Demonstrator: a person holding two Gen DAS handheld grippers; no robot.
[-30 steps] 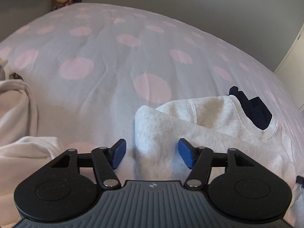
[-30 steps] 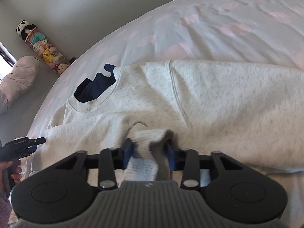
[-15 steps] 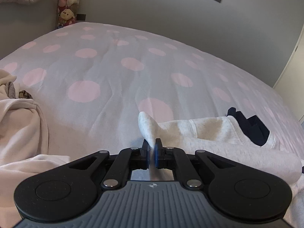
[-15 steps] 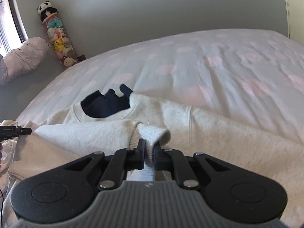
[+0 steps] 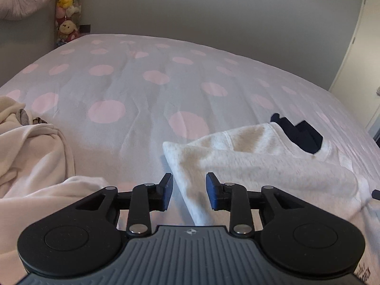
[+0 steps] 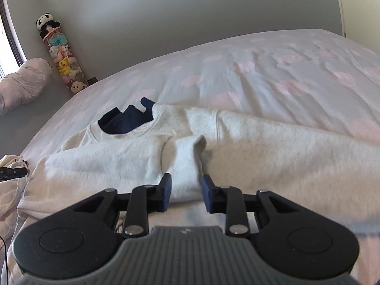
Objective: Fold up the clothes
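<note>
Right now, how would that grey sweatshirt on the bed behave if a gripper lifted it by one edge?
Likely floppy: the grey sweatshirt lies draped in soft folds on the bed, so the rest would hang down. Probably not slippery: the fabric looks fleecy. The thick folded layer suggests some weight, so it may drag rather than lift clear.

Polka-dot bed point(image 5: 154, 80) under grey sweatshirt point(image 5: 273, 166), cream garments point(image 5: 30, 152)

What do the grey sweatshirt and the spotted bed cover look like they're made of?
The grey sweatshirt looks like thick heathered fleece-type knit: fuzzy matte surface, ribbed collar, soft rounded folds. The spotted bed cover looks like thin smooth woven fabric, probably cotton or a blend: fine sharp creases, flat printed pink dots.
</note>
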